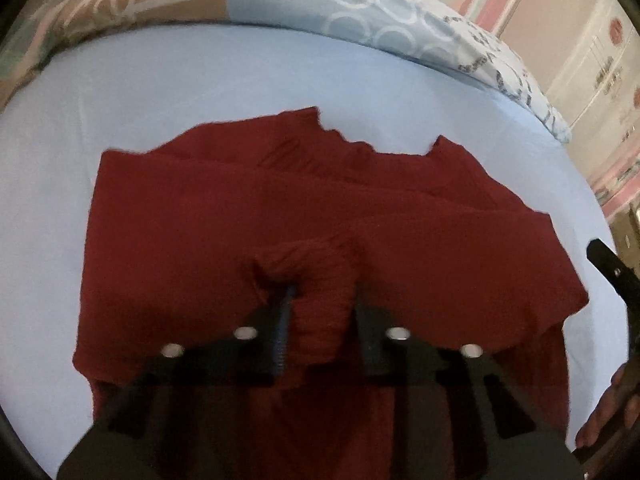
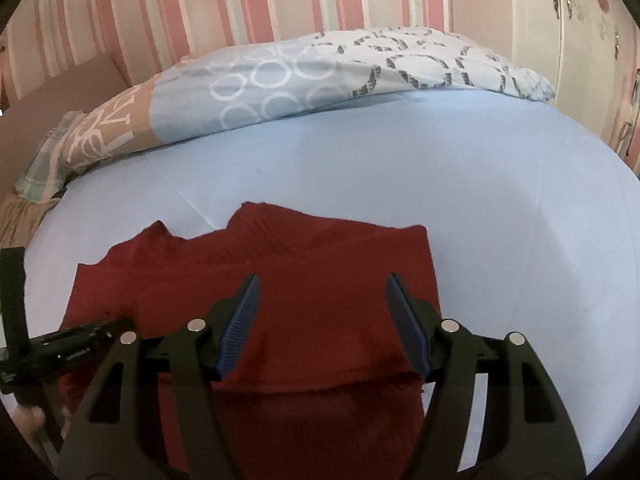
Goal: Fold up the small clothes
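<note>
A dark red knit garment (image 1: 248,216) lies partly folded on the light blue bed sheet (image 1: 120,80). My left gripper (image 1: 324,300) has a bunched ribbed fold of the red cloth between its fingers, and the jaws stand partly closed around it. In the right wrist view the same garment (image 2: 312,272) lies flat under my right gripper (image 2: 322,284), whose blue-padded fingers (image 2: 240,320) are spread wide and hold nothing. The right gripper hovers just above the garment's right half. The left gripper body shows at the left edge (image 2: 72,340).
A folded duvet with circle patterns (image 2: 320,76) lies along the far side of the bed. A striped pink wall (image 2: 240,0) and a white wardrobe (image 2: 580,20) stand behind. The person's hand (image 1: 612,420) shows at the lower right of the left wrist view.
</note>
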A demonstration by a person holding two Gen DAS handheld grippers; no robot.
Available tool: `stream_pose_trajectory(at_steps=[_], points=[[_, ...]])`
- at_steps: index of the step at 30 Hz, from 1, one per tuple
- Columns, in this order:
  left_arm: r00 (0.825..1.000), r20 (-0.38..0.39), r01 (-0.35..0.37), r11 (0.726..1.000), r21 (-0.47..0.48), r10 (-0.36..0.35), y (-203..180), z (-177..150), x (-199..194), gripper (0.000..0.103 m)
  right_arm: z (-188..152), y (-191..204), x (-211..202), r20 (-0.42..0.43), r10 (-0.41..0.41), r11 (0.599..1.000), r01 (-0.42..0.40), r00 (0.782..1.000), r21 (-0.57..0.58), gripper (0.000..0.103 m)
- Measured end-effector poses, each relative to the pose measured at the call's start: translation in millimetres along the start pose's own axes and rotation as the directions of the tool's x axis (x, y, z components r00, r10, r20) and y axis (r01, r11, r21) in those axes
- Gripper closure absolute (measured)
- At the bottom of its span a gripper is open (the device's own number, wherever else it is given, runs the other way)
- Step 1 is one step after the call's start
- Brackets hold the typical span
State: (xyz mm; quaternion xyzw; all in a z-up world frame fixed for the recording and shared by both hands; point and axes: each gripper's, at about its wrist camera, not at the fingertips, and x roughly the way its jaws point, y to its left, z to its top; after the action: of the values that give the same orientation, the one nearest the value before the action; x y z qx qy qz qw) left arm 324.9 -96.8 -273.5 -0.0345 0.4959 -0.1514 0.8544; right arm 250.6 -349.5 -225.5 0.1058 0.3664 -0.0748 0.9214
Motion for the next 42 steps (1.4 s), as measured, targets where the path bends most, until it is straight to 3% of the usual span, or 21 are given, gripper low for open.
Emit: stream_pose_trajectory(at_steps=[3,6,9,13,18,20,22,24,25,29,31,34,38,42], points=[[0.994,0.073,-0.087,0.988,0.126,0.078,-22,-3,-10,0.087,-3,-2,3,-0.008,-0.005,1.0,0.005,1.0,0.003,0.037],[0.982,0.155,-0.137,0.972,0.191,0.108,-33,-2,-21,0.088,-4,-4,3,-0.009,-0.011,1.0,0.011,1.0,0.003,0.037],[0.954,0.264,-0.209,0.946,0.25,0.141,-36,6,-46,0.088,-2,-4,1,0.008,-0.011,1.0,0.011,1.0,0.01,0.037],[0.919,0.338,-0.308,0.907,0.289,0.204,-17,20,-67,0.088,1,-1,2,0.014,-0.009,1.0,0.009,1.0,0.006,0.037],[0.932,0.258,-0.325,0.901,0.288,0.254,27,22,-42,0.087,-1,9,17,-0.018,-0.042,0.999,0.041,0.999,-0.029,0.037],[0.948,0.189,-0.302,0.911,0.282,0.256,39,15,-26,0.085,-3,14,26,-0.041,-0.082,0.995,0.079,0.996,-0.063,0.037],[0.95,0.155,-0.303,0.919,0.253,0.271,48,6,-22,0.065,-5,16,31,-0.051,-0.108,0.99,0.103,0.993,-0.091,0.037],[0.95,0.154,-0.301,0.93,0.213,0.272,60,-2,-29,0.032,-4,17,30,-0.04,-0.121,0.986,0.116,0.992,-0.119,0.037],[0.953,0.159,-0.287,0.94,0.184,0.26,68,-6,-39,0.028,-2,18,28,-0.025,-0.131,0.982,0.126,0.991,-0.143,0.037],[0.958,0.182,-0.235,0.969,0.07,0.22,89,-1,-68,0.021,2,31,25,0.036,-0.146,0.955,0.151,0.989,-0.256,0.019],[0.964,0.192,-0.196,0.979,0.053,0.183,86,8,-71,0.014,-1,39,32,0.031,-0.158,0.933,0.159,0.987,-0.321,0.019],[0.968,0.171,-0.202,0.974,0.105,0.183,64,16,-53,0.013,-6,39,43,-0.011,-0.161,0.931,0.148,0.987,-0.335,0.02],[0.977,0.101,-0.2,0.968,0.151,0.187,42,11,-17,0.013,-19,28,63,-0.137,-0.114,0.953,0.07,0.984,-0.295,0.03],[0.969,0.076,-0.245,0.95,0.195,0.234,41,-2,-2,0.012,-25,13,69,-0.164,-0.095,0.967,0.052,0.982,-0.251,0.024]])
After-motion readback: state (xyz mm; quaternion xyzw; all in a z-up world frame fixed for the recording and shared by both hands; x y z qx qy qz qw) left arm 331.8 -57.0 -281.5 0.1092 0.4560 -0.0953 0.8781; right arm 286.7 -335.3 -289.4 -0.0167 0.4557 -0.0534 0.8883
